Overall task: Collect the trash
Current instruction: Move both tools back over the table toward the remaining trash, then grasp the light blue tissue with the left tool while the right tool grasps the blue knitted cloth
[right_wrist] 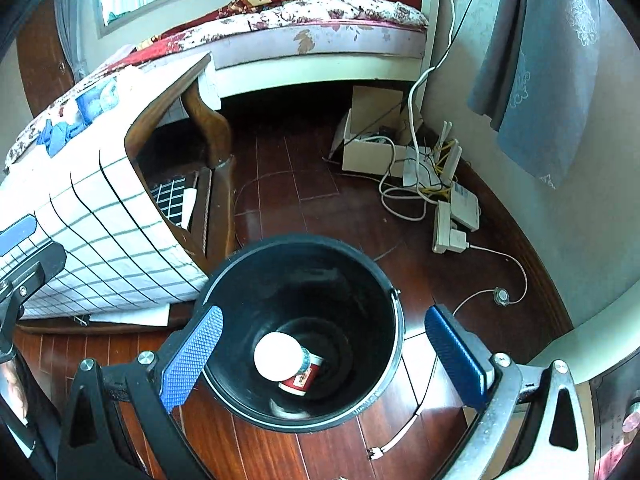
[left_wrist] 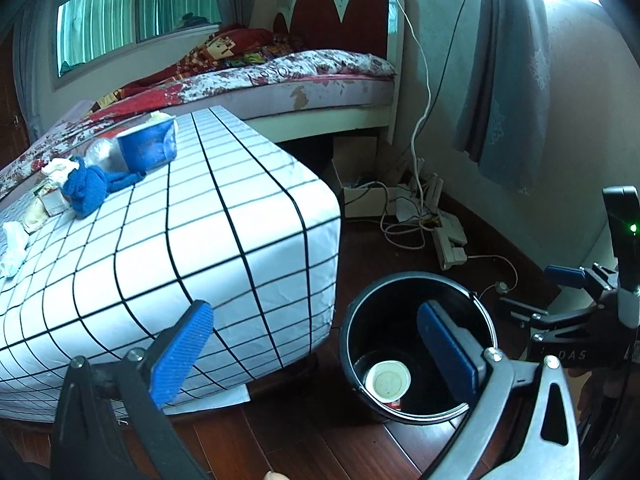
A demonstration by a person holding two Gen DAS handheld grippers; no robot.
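Note:
A black bucket [left_wrist: 348, 344] [right_wrist: 384, 292] stands on the wooden floor beside a low table with a grid-pattern cloth [left_wrist: 224, 216] [right_wrist: 100, 232]. Inside the bucket lies a white paper cup [left_wrist: 387, 381] [right_wrist: 280, 356] on a red-printed cup [right_wrist: 302, 378]. My right gripper [right_wrist: 324, 356] hangs open directly over the bucket, nothing between its fingers. My left gripper [left_wrist: 320, 356] is open and empty too, between the table's corner and the bucket. On the far tabletop lie a blue cup [left_wrist: 148, 148], a clear bottle [left_wrist: 102, 156], a blue cloth [left_wrist: 90, 190] and crumpled tissues [left_wrist: 14, 242].
A bed [left_wrist: 312, 76] with a floral cover stands behind the table. Power strips and tangled cables [right_wrist: 444, 204] lie on the floor by the wall, beside an open cardboard box [right_wrist: 372, 144]. A grey curtain [right_wrist: 540, 64] hangs at right. The right gripper's body [left_wrist: 580, 320] shows beside the bucket.

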